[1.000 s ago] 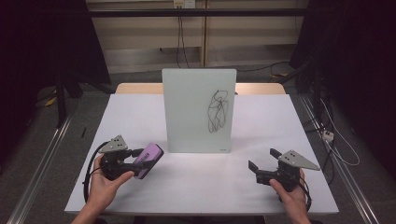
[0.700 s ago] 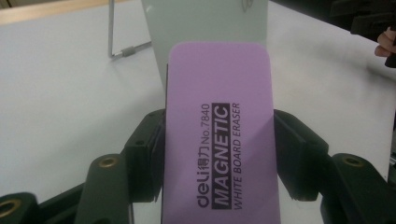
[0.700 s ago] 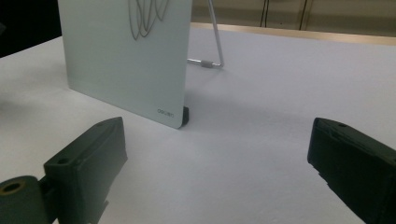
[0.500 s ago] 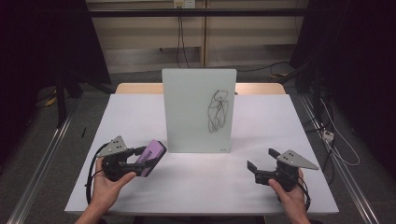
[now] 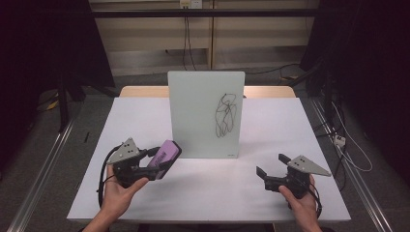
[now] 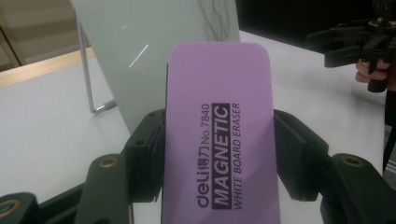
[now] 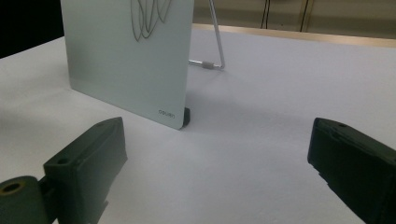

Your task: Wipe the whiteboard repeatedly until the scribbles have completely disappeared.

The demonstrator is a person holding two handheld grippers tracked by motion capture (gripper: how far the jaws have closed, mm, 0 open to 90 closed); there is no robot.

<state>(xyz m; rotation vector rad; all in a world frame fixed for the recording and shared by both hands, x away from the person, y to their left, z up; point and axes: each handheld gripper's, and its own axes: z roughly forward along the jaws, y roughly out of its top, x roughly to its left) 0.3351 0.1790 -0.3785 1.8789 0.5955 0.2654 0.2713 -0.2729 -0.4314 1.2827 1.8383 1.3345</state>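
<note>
So, quick rundown of where things stand:

Left gripper [image 5: 162, 162]: clamped on the flat purple rectangular whiteboard eraser [image 6: 219, 135], one black jaw pressed against each long side, eraser poking out ahead of them.

Eraser location: held just above the white table [image 5: 145, 121], left of and in front of the upright white glass board [image 5: 203, 111], near it but not touching.

Right gripper [image 5: 271, 165]: jaws wide apart, nothing between them, sitting low at the right front of the table, well clear of the board.

Scribble: a tangle of black marker loops [image 5: 225, 115] on the right half of the board's face.

Step in hand: looks to me like the carry, with the eraser picked up and headed for the board, wiping not started since the scribble is fully intact.

Next move: probably swing the eraser up and right, turn its felt side flat onto the board over the loops. The board only leans on a thin wire stand [image 7: 212, 46], so light pressure, or steady it with the free gripper.

Writing on eraser: "deli", some Chinese characters, "No.7840", "MAGNETIC", "WHITE BOARD ERASER".

Writing on board: tiny grey logo [image 7: 166, 113] at the bottom corner, likely the same brand, too small to be sure.
</note>
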